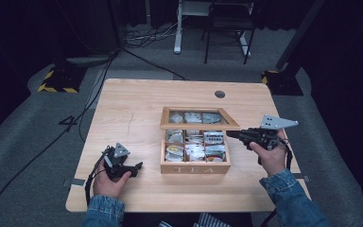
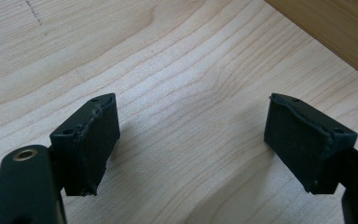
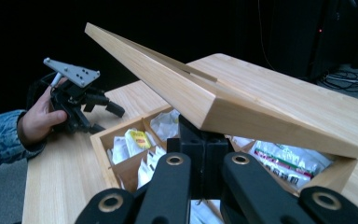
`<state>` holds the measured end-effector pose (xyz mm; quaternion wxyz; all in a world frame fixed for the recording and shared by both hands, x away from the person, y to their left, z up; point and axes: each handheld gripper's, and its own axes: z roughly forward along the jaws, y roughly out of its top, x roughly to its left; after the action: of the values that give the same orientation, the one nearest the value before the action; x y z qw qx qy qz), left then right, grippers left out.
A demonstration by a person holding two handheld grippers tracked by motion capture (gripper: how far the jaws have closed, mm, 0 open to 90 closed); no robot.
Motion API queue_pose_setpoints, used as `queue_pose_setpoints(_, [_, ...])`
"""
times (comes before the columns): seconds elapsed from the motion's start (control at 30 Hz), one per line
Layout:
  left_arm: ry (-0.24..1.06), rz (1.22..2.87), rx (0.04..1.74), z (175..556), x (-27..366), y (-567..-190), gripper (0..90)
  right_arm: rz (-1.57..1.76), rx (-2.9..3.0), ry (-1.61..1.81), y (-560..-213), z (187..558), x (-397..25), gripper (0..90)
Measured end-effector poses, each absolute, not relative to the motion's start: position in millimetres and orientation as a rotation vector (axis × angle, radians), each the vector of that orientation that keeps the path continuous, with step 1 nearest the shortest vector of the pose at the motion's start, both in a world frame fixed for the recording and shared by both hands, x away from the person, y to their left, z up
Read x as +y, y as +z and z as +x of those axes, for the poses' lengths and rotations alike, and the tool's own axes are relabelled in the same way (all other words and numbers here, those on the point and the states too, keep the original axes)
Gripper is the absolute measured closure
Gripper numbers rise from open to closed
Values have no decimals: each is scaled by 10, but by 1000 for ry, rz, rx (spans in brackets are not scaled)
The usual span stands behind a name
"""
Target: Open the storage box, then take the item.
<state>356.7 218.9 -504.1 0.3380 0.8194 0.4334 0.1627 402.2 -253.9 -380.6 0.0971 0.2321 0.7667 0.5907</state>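
At the tea box [image 1: 194, 150] mid-tabletop [image 1: 132, 113], my right gripper [image 3: 196, 140] has its jaws together, propping the half-raised lid [image 3: 223, 100] from beneath. I judge the lid could slide off and slam shut. Left of the box, my left gripper [image 2: 192, 140] idles, jaws apart.

tea box [image 1: 194, 165] mid-table [image 1: 132, 109]; left hand-held gripper [image 1: 134, 167] left of it, right hand-held gripper [image 1: 231, 134] at lid [image 1: 198, 125].

The table [image 1: 137, 109] is light wood with wavy brown lines; the tea box [image 1: 194, 166] is a warmer brown, with pale letters on its front; its lid [image 3: 200, 88] is the same brown wood; the packets [image 3: 133, 140] inside are white, yellow and red; both grippers [image 1: 134, 168] [image 1: 234, 135] are black; the sleeves [image 1: 290, 198] are blue denim.
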Motion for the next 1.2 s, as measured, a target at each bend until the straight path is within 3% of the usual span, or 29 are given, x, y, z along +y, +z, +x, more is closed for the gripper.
queue_pose_setpoints(1.2, [432, 2135, 1142, 3537, 2181, -5042, 157, 703, 2189, 1754, -3685, 4118, -2560, 900])
